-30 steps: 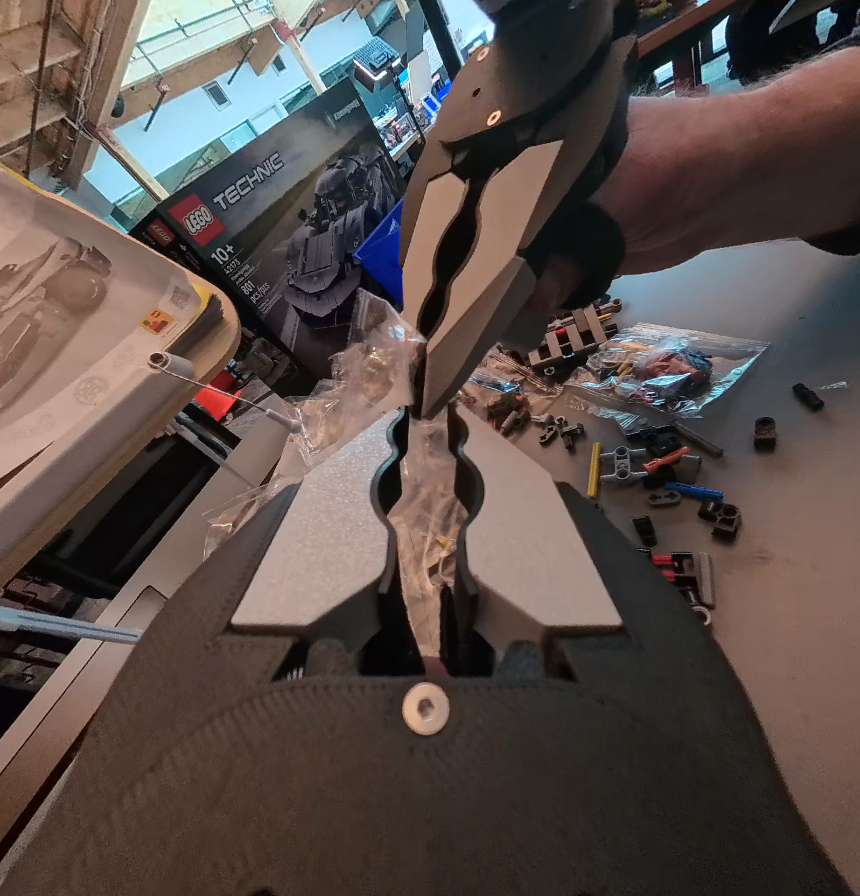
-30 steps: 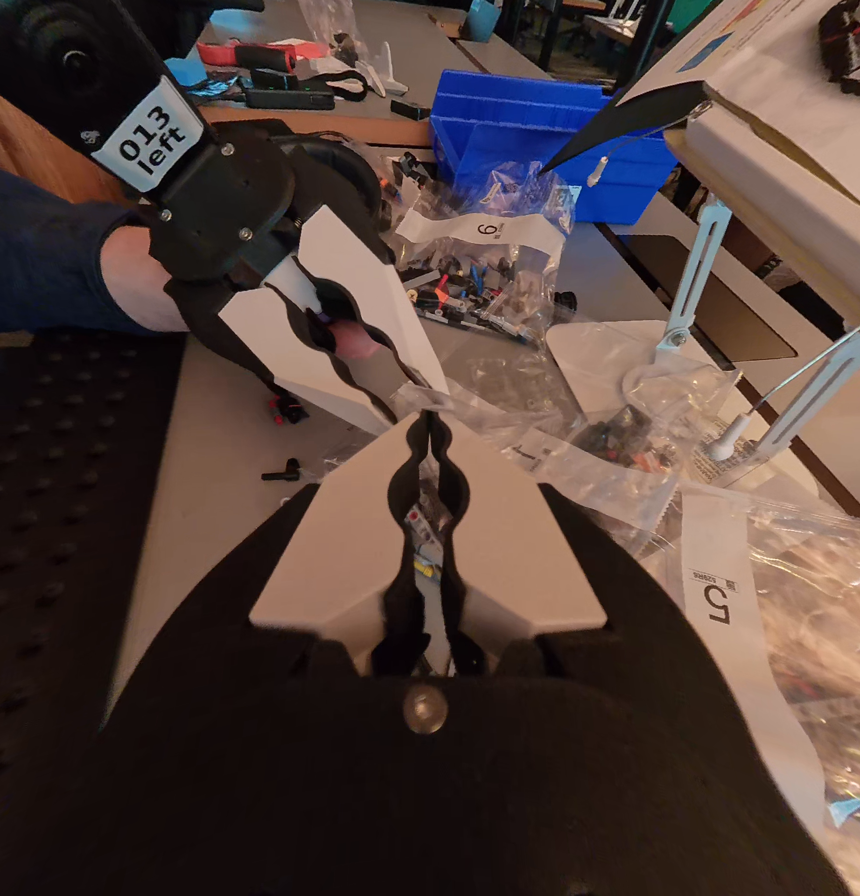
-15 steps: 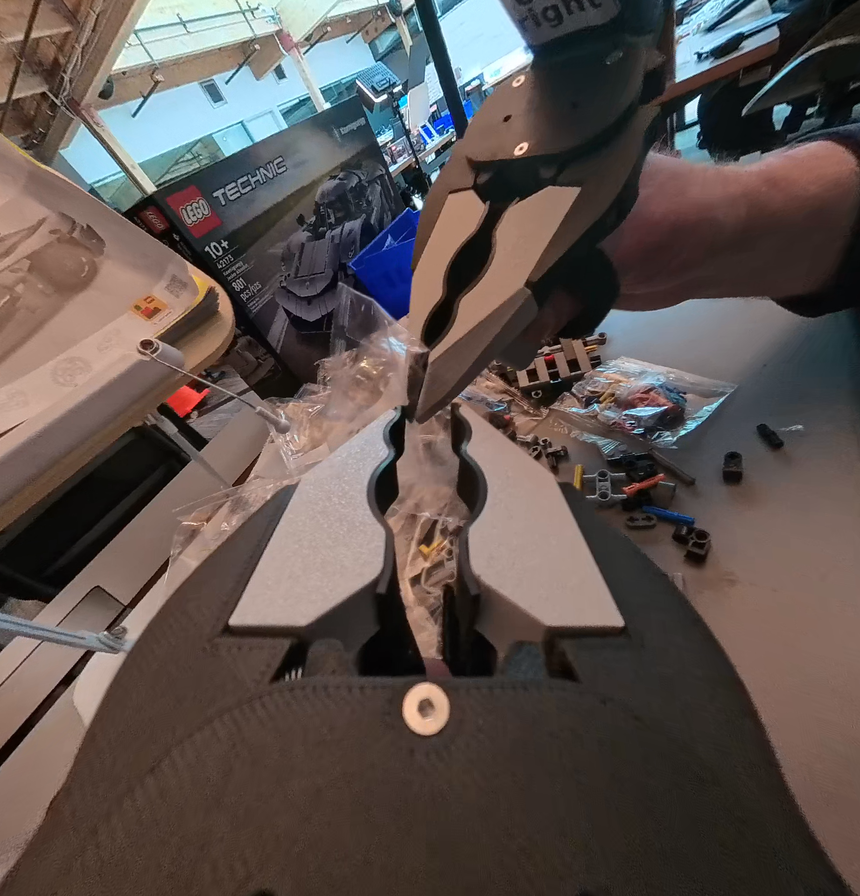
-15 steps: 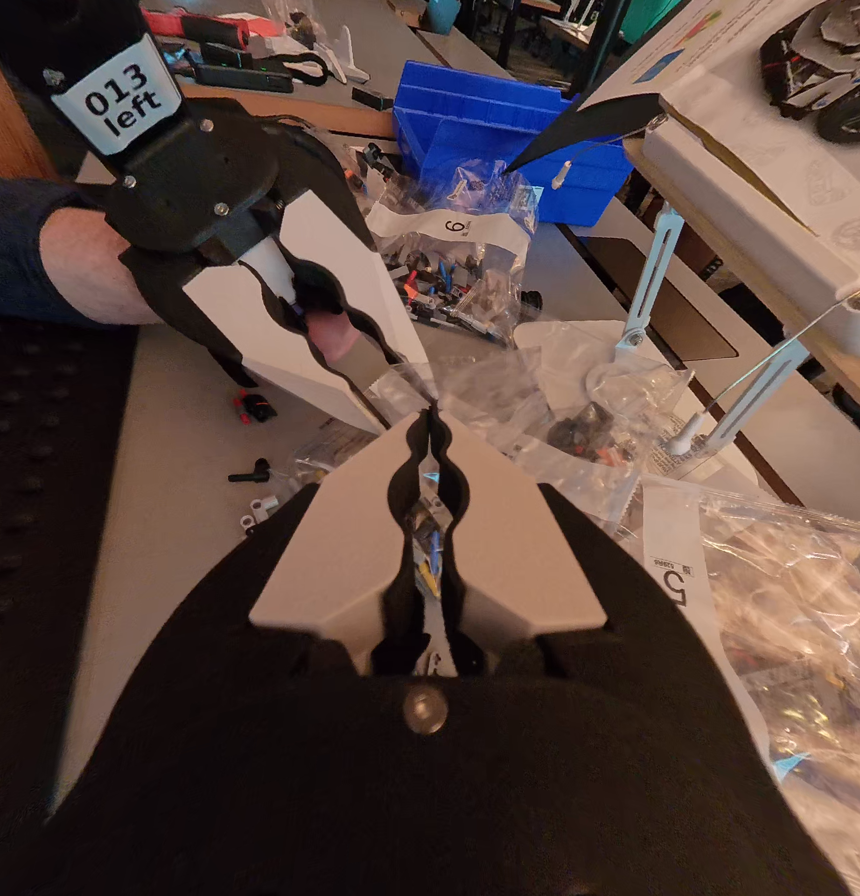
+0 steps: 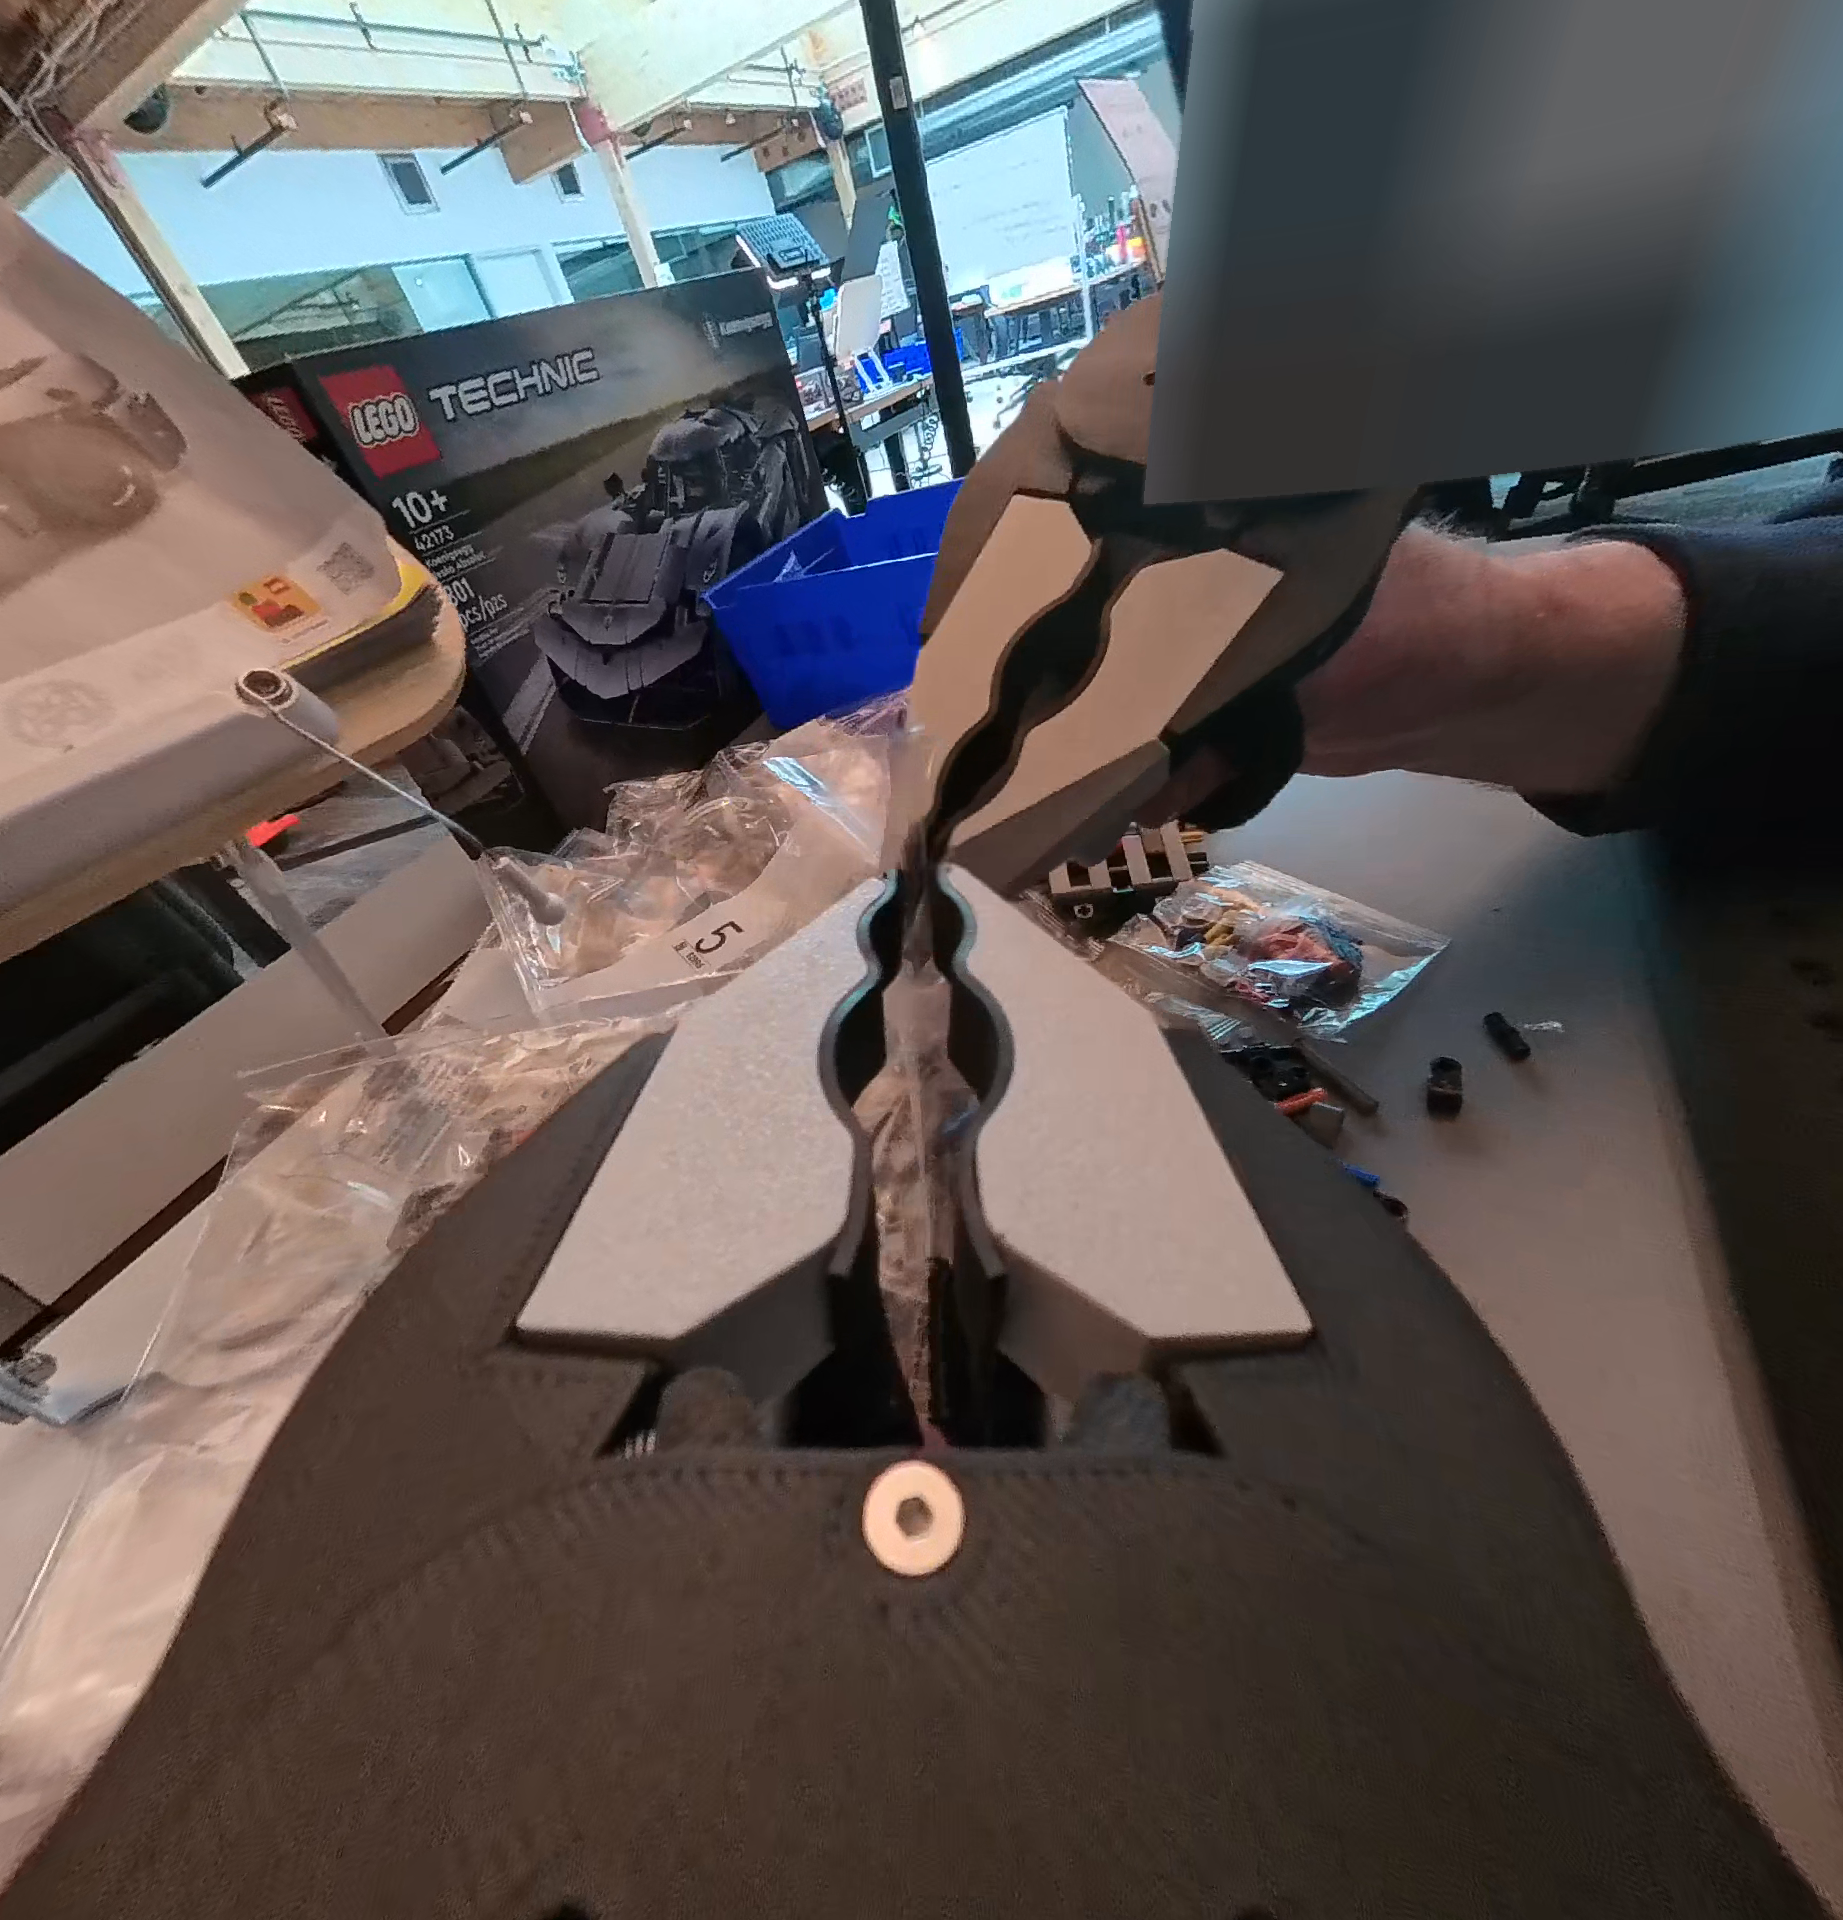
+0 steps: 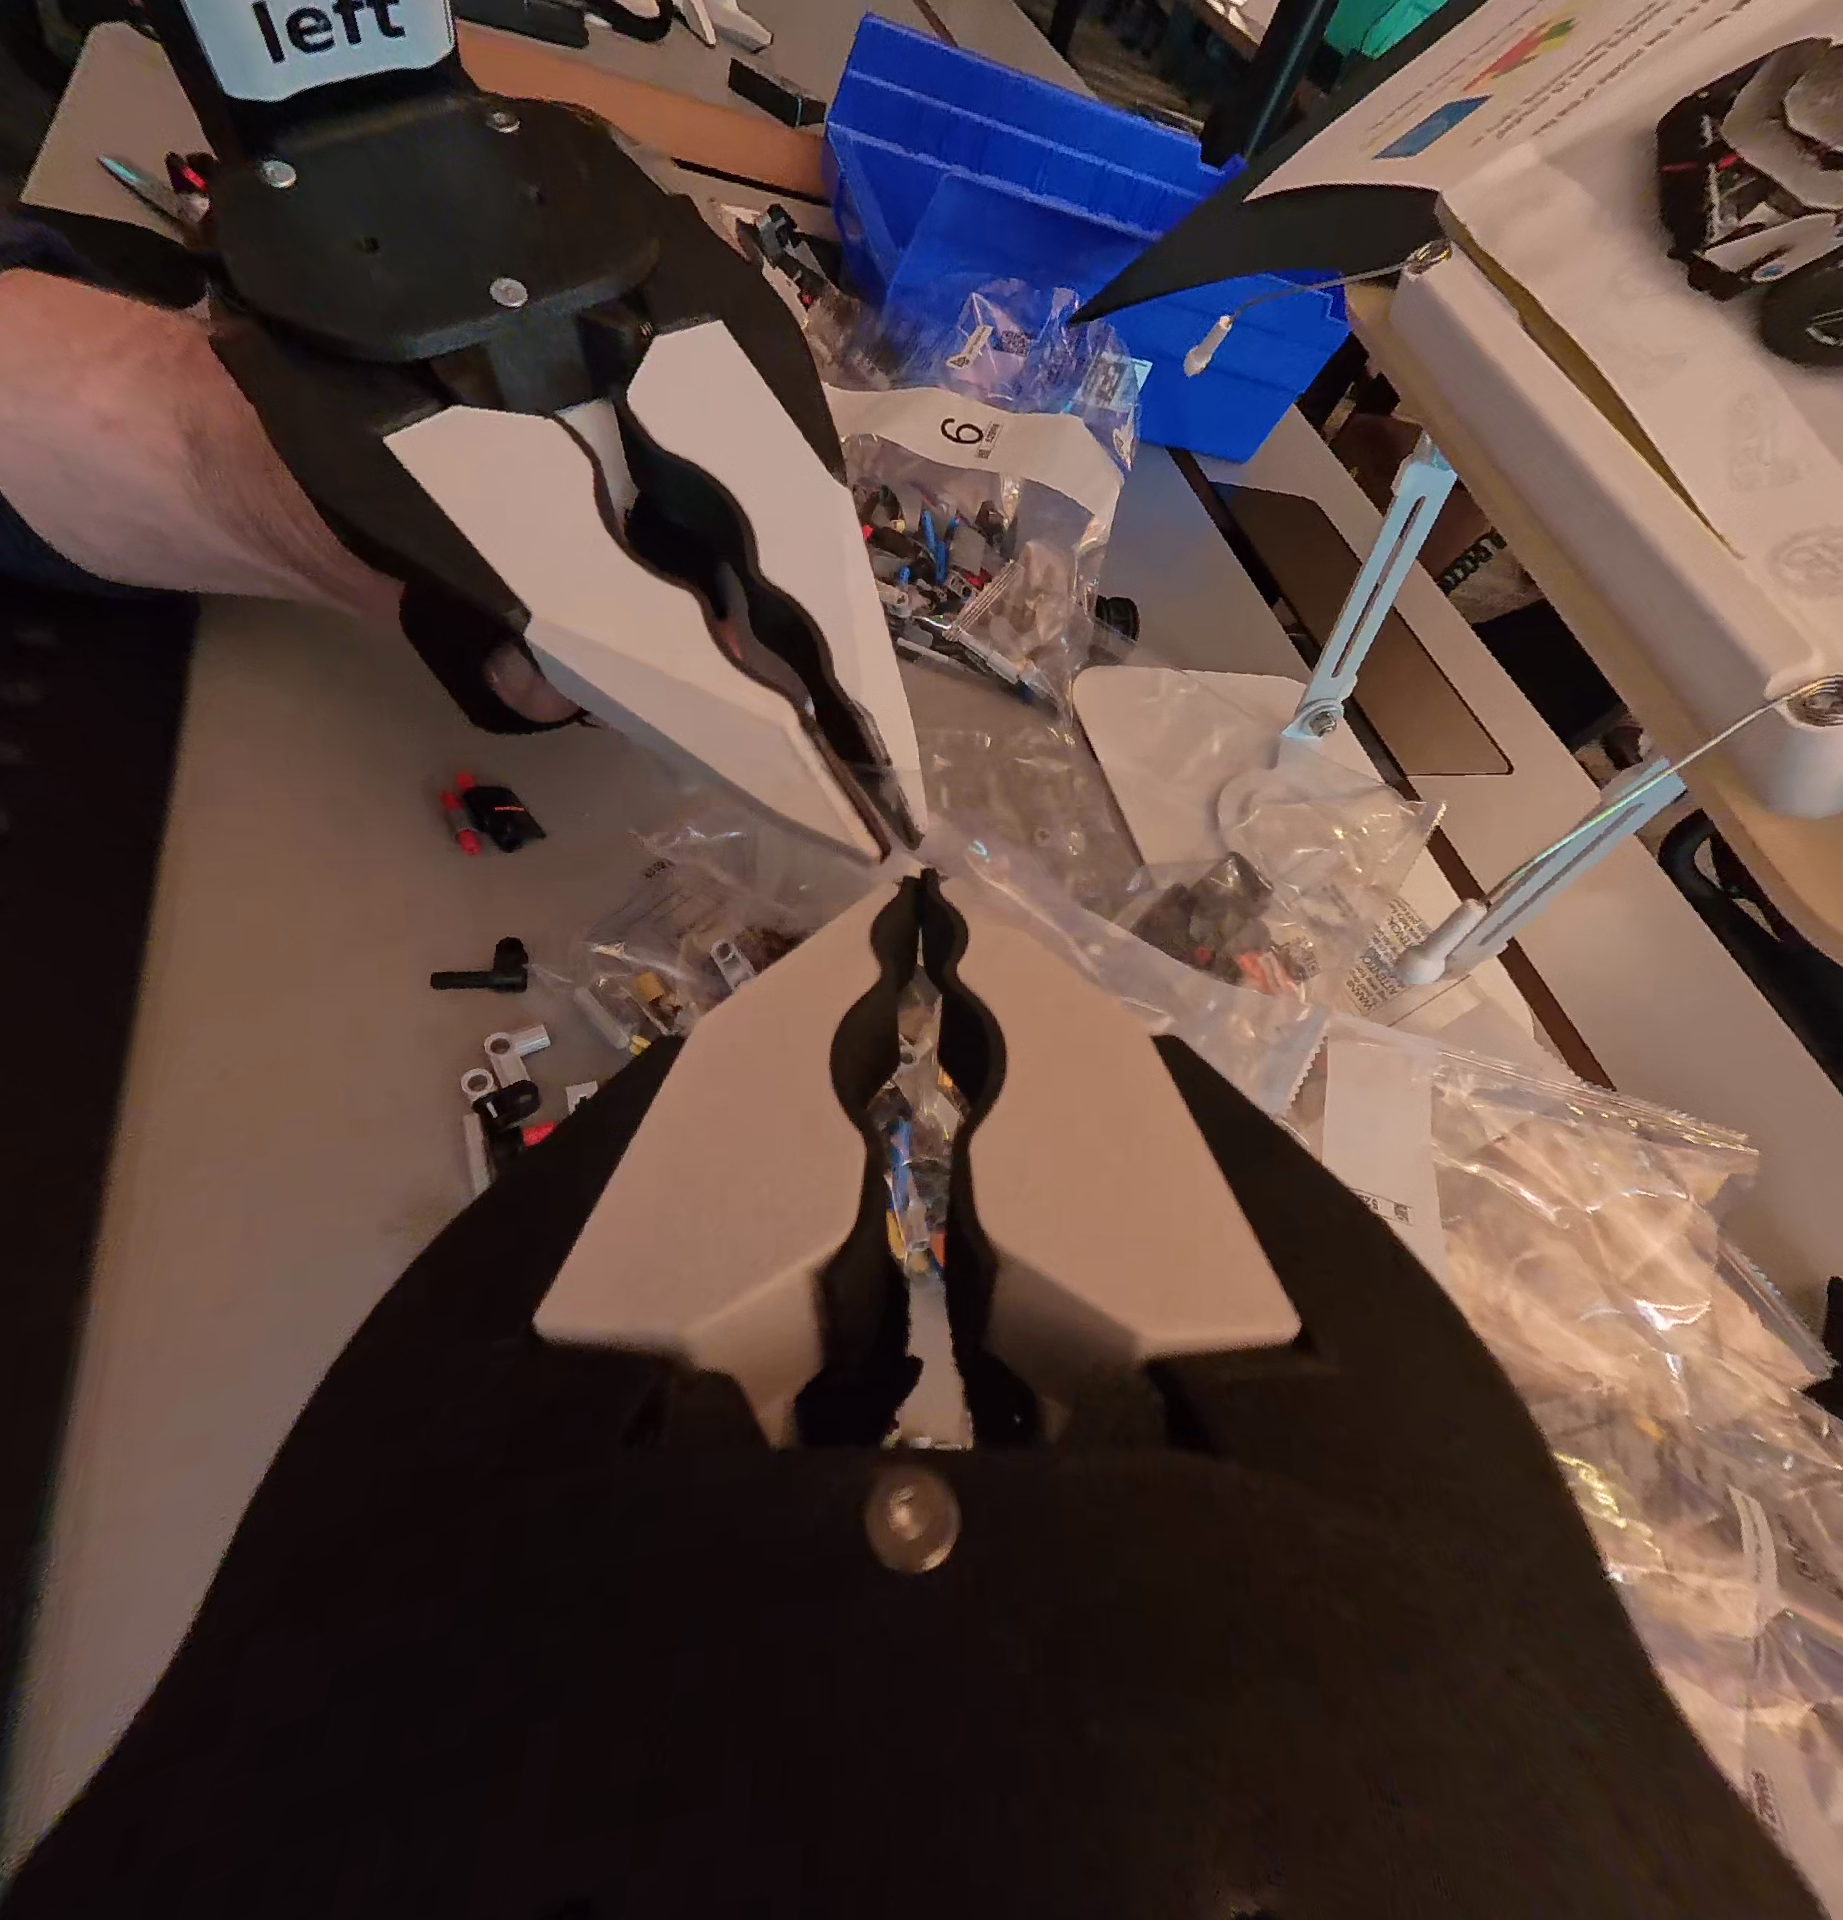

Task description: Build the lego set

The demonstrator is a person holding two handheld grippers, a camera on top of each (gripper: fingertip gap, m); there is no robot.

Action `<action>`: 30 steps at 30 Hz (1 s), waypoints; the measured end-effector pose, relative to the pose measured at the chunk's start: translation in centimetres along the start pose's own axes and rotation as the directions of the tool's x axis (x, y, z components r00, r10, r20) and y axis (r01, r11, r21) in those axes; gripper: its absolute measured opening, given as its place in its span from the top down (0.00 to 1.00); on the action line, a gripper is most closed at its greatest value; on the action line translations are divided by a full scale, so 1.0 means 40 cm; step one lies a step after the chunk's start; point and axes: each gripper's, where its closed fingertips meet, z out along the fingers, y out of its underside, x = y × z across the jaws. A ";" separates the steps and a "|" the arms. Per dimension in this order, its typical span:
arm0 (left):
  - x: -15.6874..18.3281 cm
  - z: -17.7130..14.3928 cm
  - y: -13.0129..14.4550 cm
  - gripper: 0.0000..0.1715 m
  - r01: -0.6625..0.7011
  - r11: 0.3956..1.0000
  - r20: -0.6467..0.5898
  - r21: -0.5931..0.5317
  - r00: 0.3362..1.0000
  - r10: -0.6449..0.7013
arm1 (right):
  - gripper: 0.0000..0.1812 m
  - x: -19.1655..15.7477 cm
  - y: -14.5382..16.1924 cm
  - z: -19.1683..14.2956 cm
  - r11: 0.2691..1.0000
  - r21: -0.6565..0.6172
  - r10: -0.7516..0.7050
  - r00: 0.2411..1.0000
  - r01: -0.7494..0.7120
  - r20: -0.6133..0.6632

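A clear plastic bag of small lego parts (image 5: 912,1101) is pinched between both grippers, which meet tip to tip above the grey table. My left gripper (image 5: 922,883) is shut on the bag's film, which runs back between its fingers. My right gripper (image 6: 917,891) is shut on the same bag (image 6: 917,1143), and coloured parts show between its fingers. The right gripper (image 5: 932,831) comes down from the upper right in the left wrist view. The left gripper (image 6: 891,831) comes down from the upper left in the right wrist view.
A dark lego box (image 5: 584,499) and a blue bin (image 6: 1052,239) stand at the back. An instruction booklet on a white stand (image 6: 1623,312) overhangs one side. Numbered part bags (image 6: 979,520) and loose parts (image 6: 491,821) lie around. A black mat (image 6: 65,935) lies beside the table. My left and right fingertips are right by each other.
Both grippers have shifted together while staying tip to tip on the bag. The left jaws have narrowed on the film. The views have swung, so the table and bags sit lower.
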 end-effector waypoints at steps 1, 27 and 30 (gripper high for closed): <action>-0.003 -0.001 0.001 1.00 0.005 1.000 0.004 0.000 1.000 -0.005 | 1.00 0.000 0.000 0.000 1.000 0.001 0.001 1.000 -0.001 0.001; -0.024 0.002 0.003 1.00 -0.027 1.000 0.078 -0.014 0.997 0.028 | 0.89 0.043 -0.029 -0.025 0.944 0.132 0.296 0.953 -0.302 0.061; -0.020 0.004 0.005 1.00 -0.036 0.999 0.074 -0.020 0.997 0.038 | 0.91 0.041 -0.032 -0.026 0.943 0.139 0.295 0.953 -0.301 0.065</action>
